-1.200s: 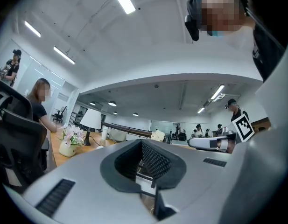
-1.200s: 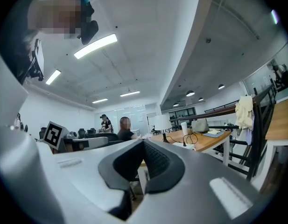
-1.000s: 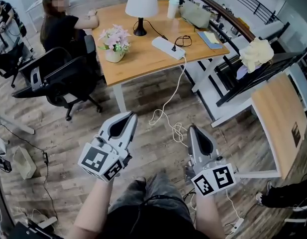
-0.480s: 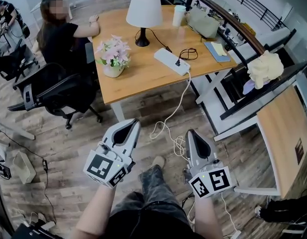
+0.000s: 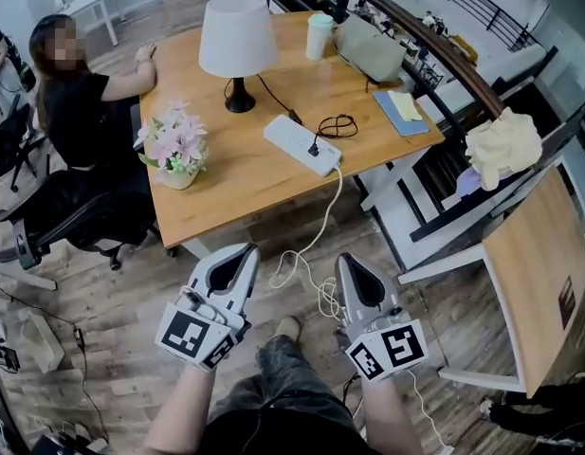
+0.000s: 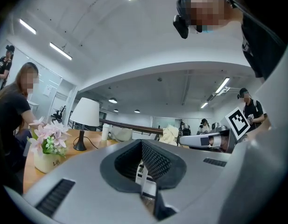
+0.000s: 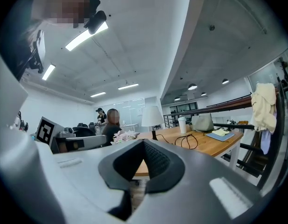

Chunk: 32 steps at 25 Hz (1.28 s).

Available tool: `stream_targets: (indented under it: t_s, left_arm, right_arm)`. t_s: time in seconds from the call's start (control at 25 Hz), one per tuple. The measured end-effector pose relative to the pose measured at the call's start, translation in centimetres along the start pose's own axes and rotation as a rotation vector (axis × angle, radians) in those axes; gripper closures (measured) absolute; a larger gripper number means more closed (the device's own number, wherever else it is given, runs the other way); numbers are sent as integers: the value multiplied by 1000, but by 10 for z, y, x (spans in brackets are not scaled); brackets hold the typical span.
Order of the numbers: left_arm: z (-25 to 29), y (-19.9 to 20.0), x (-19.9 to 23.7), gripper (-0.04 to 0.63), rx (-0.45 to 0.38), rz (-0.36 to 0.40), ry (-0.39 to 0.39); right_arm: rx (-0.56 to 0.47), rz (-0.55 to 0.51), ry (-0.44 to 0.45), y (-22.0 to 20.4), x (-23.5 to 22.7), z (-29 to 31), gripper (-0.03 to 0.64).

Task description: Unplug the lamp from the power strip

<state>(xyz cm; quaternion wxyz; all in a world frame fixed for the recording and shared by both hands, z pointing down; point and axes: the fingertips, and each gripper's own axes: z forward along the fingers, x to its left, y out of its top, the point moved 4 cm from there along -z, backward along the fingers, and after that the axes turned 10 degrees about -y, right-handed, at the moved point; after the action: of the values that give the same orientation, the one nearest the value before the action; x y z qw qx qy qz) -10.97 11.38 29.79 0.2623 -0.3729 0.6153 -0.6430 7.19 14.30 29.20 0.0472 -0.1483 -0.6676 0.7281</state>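
Observation:
A lamp [image 5: 237, 44] with a white shade and black base stands on the wooden table [image 5: 226, 183]; it also shows in the left gripper view as the lamp [image 6: 85, 113] and in the right gripper view as the lamp [image 7: 152, 117]. Its black cord runs to a black plug [image 5: 314, 148] in the white power strip [image 5: 300, 143] on the table. My left gripper [image 5: 248, 249] and right gripper [image 5: 346, 260] hover low over the floor, short of the table's front edge. Both are shut with nothing held, as their own views of the left gripper [image 6: 142, 142] and right gripper [image 7: 144, 142] show.
A pink flower pot [image 5: 175, 152], a cup [image 5: 319, 34], a grey bag [image 5: 370, 47] and notebooks [image 5: 404, 110] share the table. A person [image 5: 69, 102] sits at its left end. The strip's white cable [image 5: 316, 240] hangs down and coils on the floor. A rack with cloth [image 5: 503, 145] stands right.
The table, lamp and power strip have shifted left and closer in the head view. Both grippers stay shut, side by side, and sit slightly lower in the frame.

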Motion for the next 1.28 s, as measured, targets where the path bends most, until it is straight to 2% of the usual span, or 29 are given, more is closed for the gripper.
stream_targets:
  t_s: [0.52, 0.96, 1.28]
  left_arm:
    - [78, -11, 55, 598, 1, -32, 91]
    - [119, -26, 62, 598, 49, -27, 78]
    - [151, -41, 89, 598, 80, -34, 53]
  right_arm:
    - [35, 19, 27, -2, -70, 74, 609]
    - [77, 27, 57, -18, -92, 101, 609]
    - [123, 4, 49, -30, -102, 137, 608]
